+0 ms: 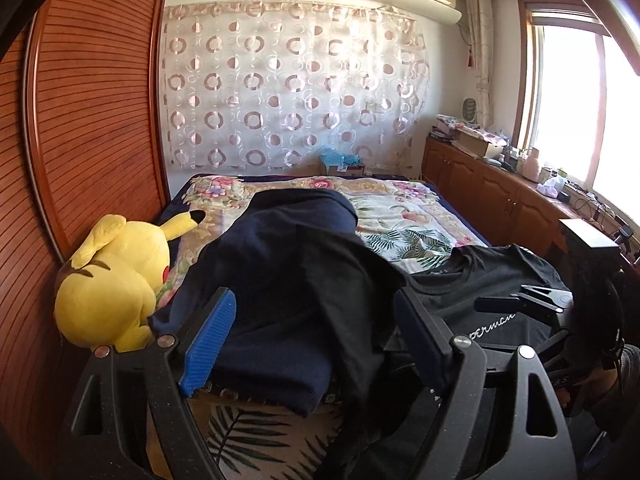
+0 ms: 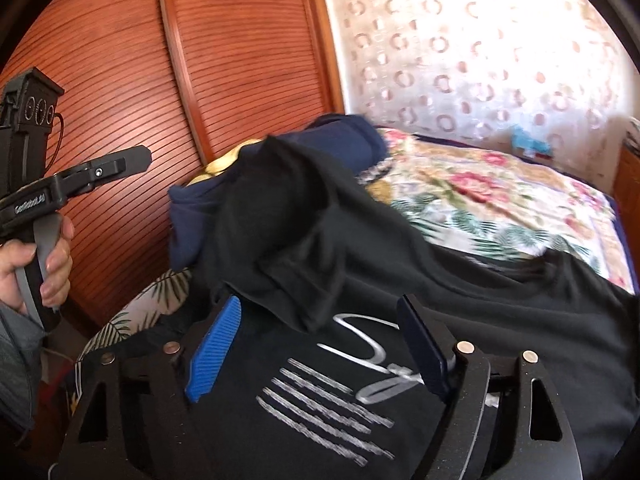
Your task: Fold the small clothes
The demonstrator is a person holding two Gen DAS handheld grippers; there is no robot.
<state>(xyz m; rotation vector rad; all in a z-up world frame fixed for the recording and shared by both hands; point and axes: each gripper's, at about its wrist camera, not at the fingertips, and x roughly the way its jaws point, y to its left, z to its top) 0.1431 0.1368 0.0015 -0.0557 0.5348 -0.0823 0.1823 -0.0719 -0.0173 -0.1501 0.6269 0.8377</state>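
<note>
A black T-shirt with white lettering (image 1: 496, 304) lies on the floral bed; in the right wrist view its print (image 2: 336, 396) is just below my fingers. A black sleeve (image 2: 280, 240) is draped up over a folded navy garment (image 1: 276, 280), which also shows in the right wrist view (image 2: 348, 136). My left gripper (image 1: 316, 320) is open, its fingers astride the navy garment and the black sleeve. My right gripper (image 2: 320, 320) is open, hovering over the shirt's chest; it also shows in the left wrist view (image 1: 520, 300).
A yellow Pikachu plush (image 1: 116, 280) sits at the bed's left edge against the wooden wardrobe (image 1: 92, 120). The floral bedspread (image 1: 400, 216) stretches to the back. A low wooden cabinet (image 1: 496, 192) with clutter runs along the right under the window.
</note>
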